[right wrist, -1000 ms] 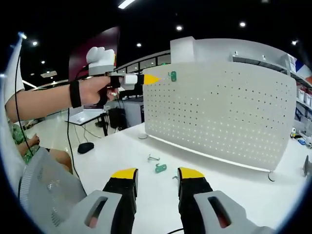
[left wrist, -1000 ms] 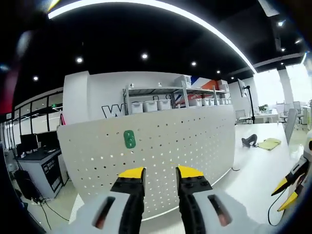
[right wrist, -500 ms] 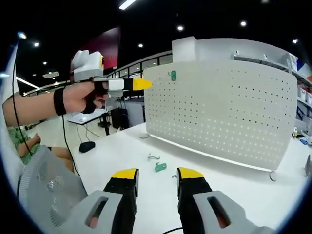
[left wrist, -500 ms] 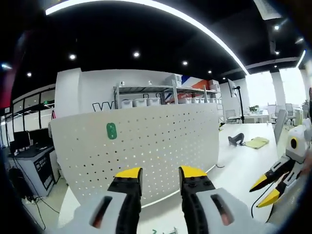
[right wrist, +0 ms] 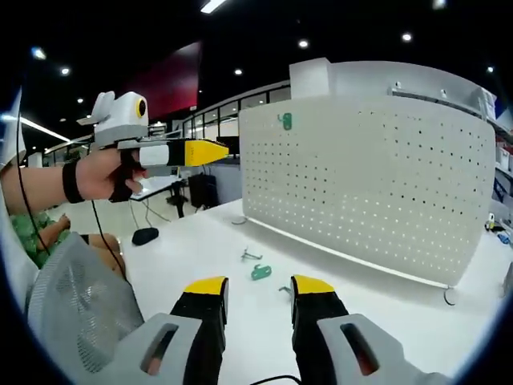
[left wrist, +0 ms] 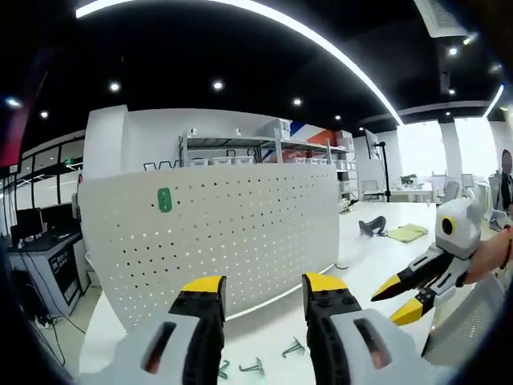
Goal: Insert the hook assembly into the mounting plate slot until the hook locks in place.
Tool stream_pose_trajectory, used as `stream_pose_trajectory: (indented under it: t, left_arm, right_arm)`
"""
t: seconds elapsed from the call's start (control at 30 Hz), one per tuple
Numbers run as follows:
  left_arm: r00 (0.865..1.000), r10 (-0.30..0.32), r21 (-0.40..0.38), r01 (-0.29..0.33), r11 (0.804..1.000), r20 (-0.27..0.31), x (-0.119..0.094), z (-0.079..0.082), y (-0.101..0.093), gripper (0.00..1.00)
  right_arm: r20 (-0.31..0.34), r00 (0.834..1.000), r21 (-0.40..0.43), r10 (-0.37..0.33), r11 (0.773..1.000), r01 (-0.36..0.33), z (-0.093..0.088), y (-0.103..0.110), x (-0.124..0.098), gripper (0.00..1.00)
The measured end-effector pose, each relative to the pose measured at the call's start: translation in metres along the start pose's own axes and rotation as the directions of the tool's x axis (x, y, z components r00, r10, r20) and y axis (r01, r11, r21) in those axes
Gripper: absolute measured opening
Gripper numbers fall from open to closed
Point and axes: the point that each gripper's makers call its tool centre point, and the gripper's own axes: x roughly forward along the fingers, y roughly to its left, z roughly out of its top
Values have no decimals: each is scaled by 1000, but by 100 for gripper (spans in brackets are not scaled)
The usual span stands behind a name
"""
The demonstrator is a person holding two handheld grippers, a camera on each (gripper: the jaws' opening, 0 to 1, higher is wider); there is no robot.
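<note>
- White worktop (right wrist: 200,249) carries an upright pegboard (right wrist: 377,192), one green hook (right wrist: 284,121) seated near its top corner.
- Loose hooks (right wrist: 261,272) lie flat just ahead of the right hand-held gripper (right wrist: 256,286) — jaws parted, empty, nearer.
- Left hand-held gripper (left wrist: 264,284) — parted, empty, raised.

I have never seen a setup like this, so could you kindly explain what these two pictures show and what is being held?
A person holds a handheld gripper in each hand, and each carries a fisheye camera looking along its own yellow-tipped jaws. In the left gripper view, the left gripper faces a white pegboard with one green hook piece already mounted; the right gripper enters from the right. In the right gripper view, the right gripper's jaws stand open and empty. On the white table lie small metal hooks and a green piece. Both grippers hold nothing.
</note>
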Motion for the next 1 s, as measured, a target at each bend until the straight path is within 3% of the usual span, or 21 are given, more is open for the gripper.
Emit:
stream_pose_trajectory:
  t: [0.53, 1.0]
  left_arm:
    - [999, 17, -21, -17, 1000, -31, -25, -20, -22, 47]
    - [996, 51, -25, -53, 998, -68, -43, -36, -42, 49]
  right_arm:
    - [-13, 999, 2, 30, 1000, -30, -5, -18, 6, 31]
    - [-65, 996, 12, 64, 998, -63, -26, -23, 23, 31]
